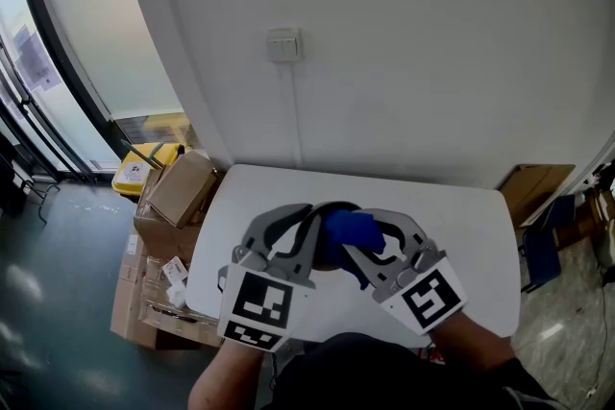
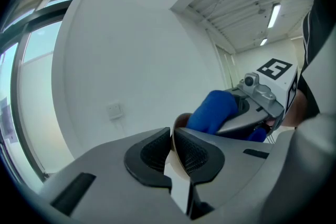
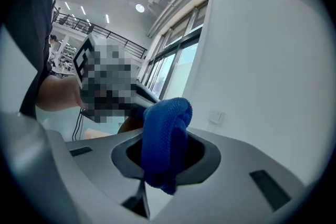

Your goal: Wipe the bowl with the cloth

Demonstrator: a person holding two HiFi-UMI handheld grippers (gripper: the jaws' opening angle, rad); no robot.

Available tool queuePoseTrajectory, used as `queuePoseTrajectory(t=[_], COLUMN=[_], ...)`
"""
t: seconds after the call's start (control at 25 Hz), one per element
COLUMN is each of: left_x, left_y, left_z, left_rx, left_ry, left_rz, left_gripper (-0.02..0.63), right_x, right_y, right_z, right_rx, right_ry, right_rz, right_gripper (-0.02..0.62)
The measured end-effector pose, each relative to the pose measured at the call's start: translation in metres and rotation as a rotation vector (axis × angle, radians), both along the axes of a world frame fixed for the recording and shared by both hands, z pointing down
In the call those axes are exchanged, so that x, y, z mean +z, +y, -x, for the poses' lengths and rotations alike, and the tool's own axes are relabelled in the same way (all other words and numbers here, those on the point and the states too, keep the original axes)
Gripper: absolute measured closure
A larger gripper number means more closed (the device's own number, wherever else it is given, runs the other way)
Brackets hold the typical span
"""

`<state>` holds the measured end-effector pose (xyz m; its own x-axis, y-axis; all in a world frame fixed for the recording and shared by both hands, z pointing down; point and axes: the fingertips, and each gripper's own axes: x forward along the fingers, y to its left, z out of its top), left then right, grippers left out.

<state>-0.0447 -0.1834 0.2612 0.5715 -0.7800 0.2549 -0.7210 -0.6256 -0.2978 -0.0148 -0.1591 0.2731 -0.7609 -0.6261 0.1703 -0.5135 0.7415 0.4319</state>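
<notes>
The left gripper pinches the thin brown rim of the bowl between its ribbed black fingers, which are almost together. The right gripper clamps a bunched blue knitted cloth that sits inside the dark round bowl, over the smooth white counter. Beyond stand cardboard boxes and a plain white wall.

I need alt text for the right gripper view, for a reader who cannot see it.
A folded blue cloth is pinched in the right claw, its top bulging above it. Behind stands a white wall with a switch, and windows further left.
</notes>
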Motion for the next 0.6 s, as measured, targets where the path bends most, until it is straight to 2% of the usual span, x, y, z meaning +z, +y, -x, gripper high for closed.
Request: queuePoseTrajectory(t=[0.16, 0.4, 0.6], left_x=[-0.012, -0.017, -0.013], left_y=[-0.002, -0.004, -0.010], left_z=[0.007, -0.007, 0.002], left_rx=[-0.011, -0.003, -0.016], left_ry=[0.032, -0.007, 0.002], left_rz=[-0.030, -0.076, -0.058], left_gripper=[0.571, 0.561, 0.565], right_x=[0.015, 0.020, 0.021], right_y=[0.007, 0.009, 0.026], right_z=[0.012, 0.029, 0.035], right_rx=[-0.027, -0.052, -0.153], right_ry=[0.020, 0.015, -0.006], right_rz=[0.060, 0.076, 0.112], right_gripper=[0.514, 0.514, 0.515])
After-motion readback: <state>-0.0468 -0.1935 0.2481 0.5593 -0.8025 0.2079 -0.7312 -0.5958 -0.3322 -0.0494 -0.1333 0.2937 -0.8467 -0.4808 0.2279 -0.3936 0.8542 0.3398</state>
